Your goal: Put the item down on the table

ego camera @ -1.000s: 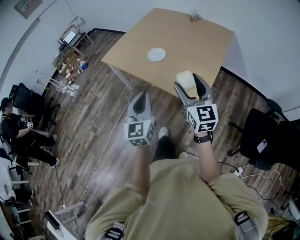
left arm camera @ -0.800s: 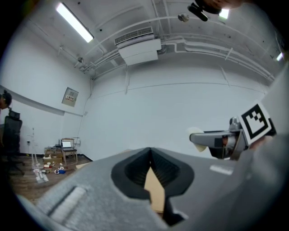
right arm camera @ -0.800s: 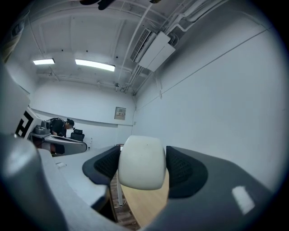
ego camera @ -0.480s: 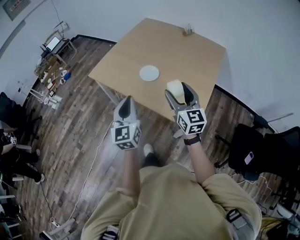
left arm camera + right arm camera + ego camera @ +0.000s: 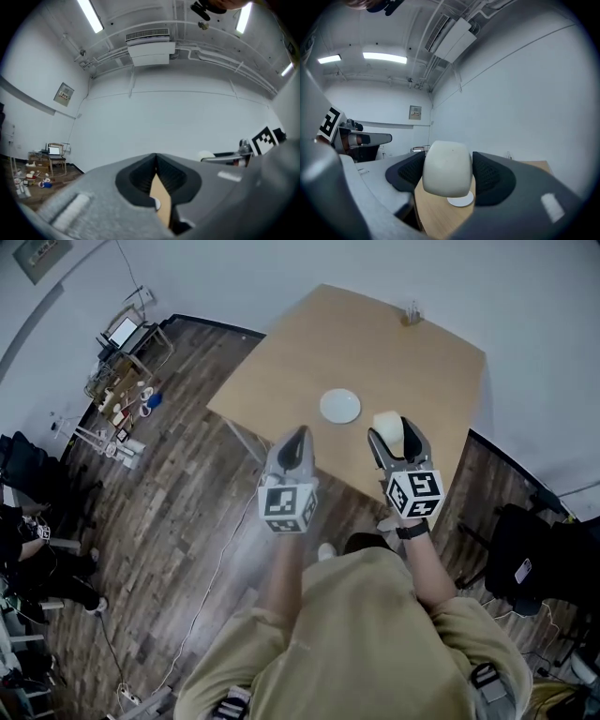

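Cup [image 5: 386, 423]: white, rounded, clamped between the jaws of the right gripper [image 5: 398, 434]. The jaws are spread to the cup's width, with a dark pad against each side [image 5: 446, 168]. It is held in the air over the near part of the table [image 5: 375, 343], not resting on it.

Left gripper [image 5: 296, 442]: jaws closed together, nothing between them [image 5: 156, 161]. It hangs at the table's near edge, apart from the right one.

Surroundings: white plate [image 5: 339, 406] on the tabletop, just left of the cup and in front of it in the right gripper view [image 5: 459, 201]. Small holder [image 5: 412, 312] at the far edge, well apart.

Room: bare wood beyond and right of the plate. A dark chair [image 5: 525, 540] stands on the floor [image 5: 187, 484] to the right, away from the table.
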{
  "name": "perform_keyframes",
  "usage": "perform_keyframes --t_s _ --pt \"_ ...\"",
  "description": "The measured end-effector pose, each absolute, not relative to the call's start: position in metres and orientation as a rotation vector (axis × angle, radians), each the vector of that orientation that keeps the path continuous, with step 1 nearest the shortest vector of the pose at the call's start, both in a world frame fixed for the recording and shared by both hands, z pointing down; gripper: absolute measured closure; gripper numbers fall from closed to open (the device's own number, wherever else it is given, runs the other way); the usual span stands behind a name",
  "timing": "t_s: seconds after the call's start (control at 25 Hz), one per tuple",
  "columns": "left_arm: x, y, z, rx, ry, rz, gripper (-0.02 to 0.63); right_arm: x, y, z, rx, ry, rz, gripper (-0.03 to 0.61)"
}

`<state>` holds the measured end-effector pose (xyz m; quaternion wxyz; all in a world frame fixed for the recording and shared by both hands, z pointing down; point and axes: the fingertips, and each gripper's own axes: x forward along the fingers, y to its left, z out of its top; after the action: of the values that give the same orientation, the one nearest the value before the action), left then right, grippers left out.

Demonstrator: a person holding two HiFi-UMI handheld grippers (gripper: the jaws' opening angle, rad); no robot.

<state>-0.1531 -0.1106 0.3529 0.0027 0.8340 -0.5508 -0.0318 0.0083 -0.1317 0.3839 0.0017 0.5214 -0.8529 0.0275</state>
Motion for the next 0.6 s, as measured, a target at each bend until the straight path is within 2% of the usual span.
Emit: perform_keyframes --t_s 0.6 --pt "-0.135 -0.238 0.432 2.513 -1.661 0.011 0.611 0.027 -0.264 0.444 1.612 -2.577 0.165 0.258"
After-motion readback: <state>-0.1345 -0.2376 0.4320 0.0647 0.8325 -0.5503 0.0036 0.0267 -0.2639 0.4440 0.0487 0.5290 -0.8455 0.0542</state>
